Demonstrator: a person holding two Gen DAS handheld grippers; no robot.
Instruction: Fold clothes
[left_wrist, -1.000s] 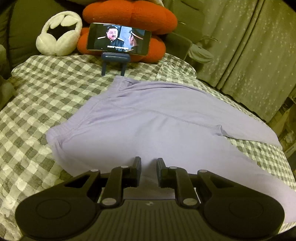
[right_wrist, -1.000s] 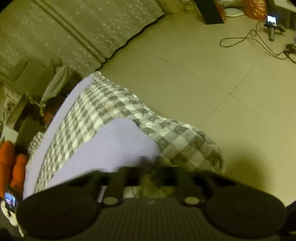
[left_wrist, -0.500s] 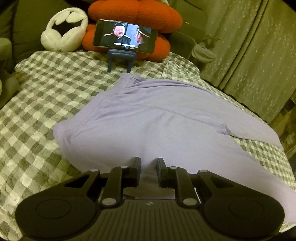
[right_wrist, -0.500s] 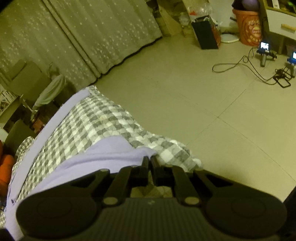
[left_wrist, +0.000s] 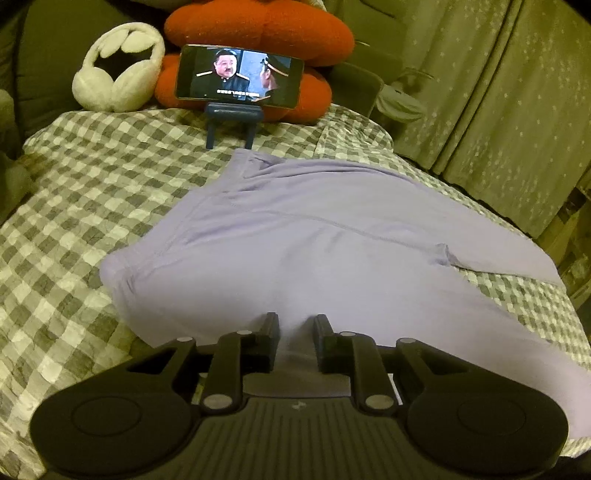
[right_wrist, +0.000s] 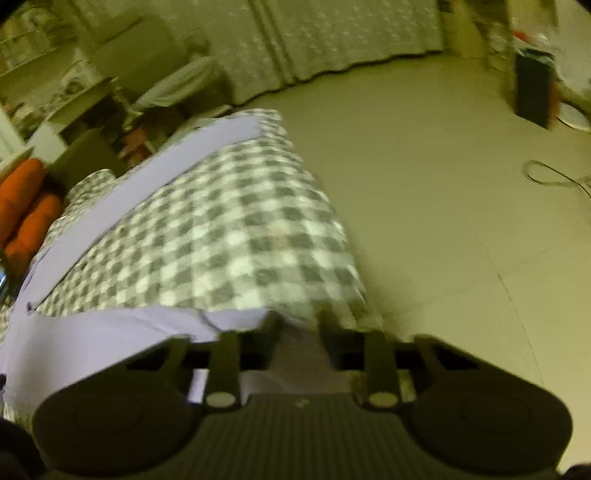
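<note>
Right gripper (right_wrist: 297, 325) swung, garment (left_wrist: 314, 236) lengthwise rightward

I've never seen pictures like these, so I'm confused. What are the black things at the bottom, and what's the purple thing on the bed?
A person is folding clothes, holding a grabber in each hand instead of using bare fingers. Each grabber carries a small camera that looks along its two tongs, so the black shapes are the grabbers themselves. One picture is from the left tongs. The blurry one is from the right tongs. On the checked bed cover a purple shirt lies spread out. Behind it are a phone on a stand playing a video, an orange cushion and white earmuffs. The shirt's cloth runs between the left tongs, but I cannot tell whether they pinch it. The right tongs show a gap, at the shirt's edge by the bed's corner.
</note>
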